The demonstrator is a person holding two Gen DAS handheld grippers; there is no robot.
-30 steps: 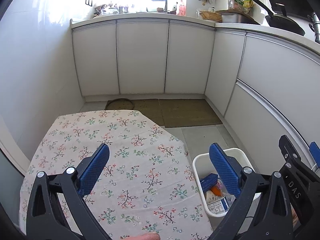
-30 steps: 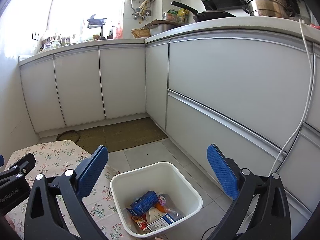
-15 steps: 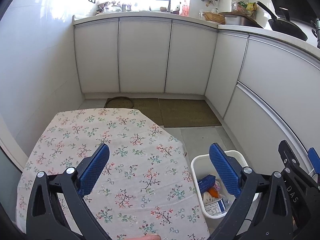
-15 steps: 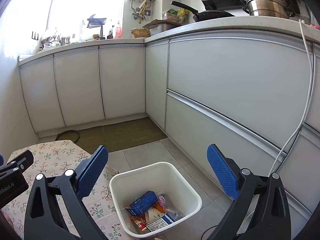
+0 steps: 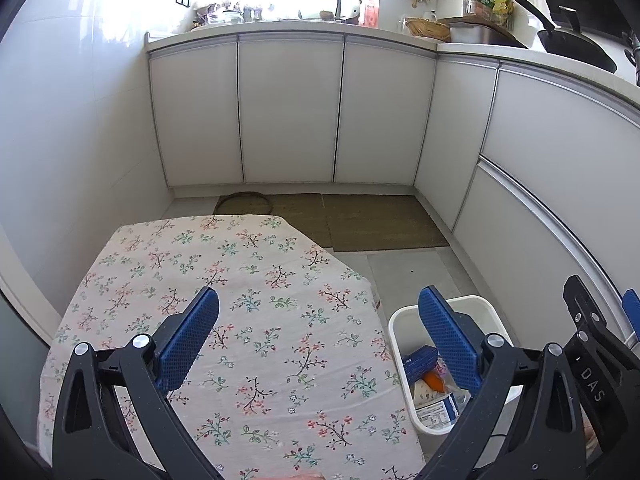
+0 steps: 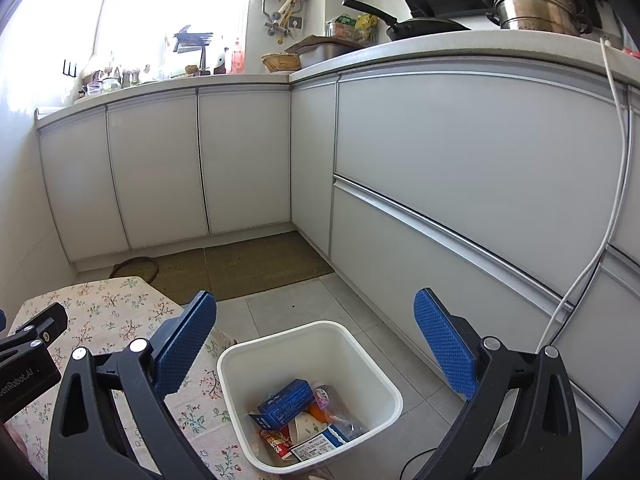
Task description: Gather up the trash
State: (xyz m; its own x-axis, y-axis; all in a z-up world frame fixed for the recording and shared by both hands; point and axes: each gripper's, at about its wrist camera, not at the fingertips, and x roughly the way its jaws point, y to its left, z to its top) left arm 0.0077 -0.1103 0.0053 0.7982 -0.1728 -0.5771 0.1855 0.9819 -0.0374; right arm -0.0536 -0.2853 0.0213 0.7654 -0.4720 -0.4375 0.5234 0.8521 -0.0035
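Observation:
A white trash bin (image 6: 372,352) stands on the floor to the right of the table; it also shows in the left wrist view (image 5: 404,332). It holds a blue carton (image 6: 286,402), an orange piece (image 6: 318,412), a red wrapper and a labelled packet. My left gripper (image 5: 318,334) is open and empty above the floral tablecloth (image 5: 240,320). My right gripper (image 6: 316,338) is open and empty above the bin. No loose trash shows on the cloth.
White cabinets (image 5: 288,112) line the back and right walls. Brown mats (image 5: 360,220) lie on the tiled floor. A white cable (image 6: 592,264) hangs down the right cabinet front. Pans and a steel pot (image 6: 540,4) sit on the counter.
The left gripper has drawn back and up a little, so more of the table shows. The right gripper has barely moved. Both stay open.

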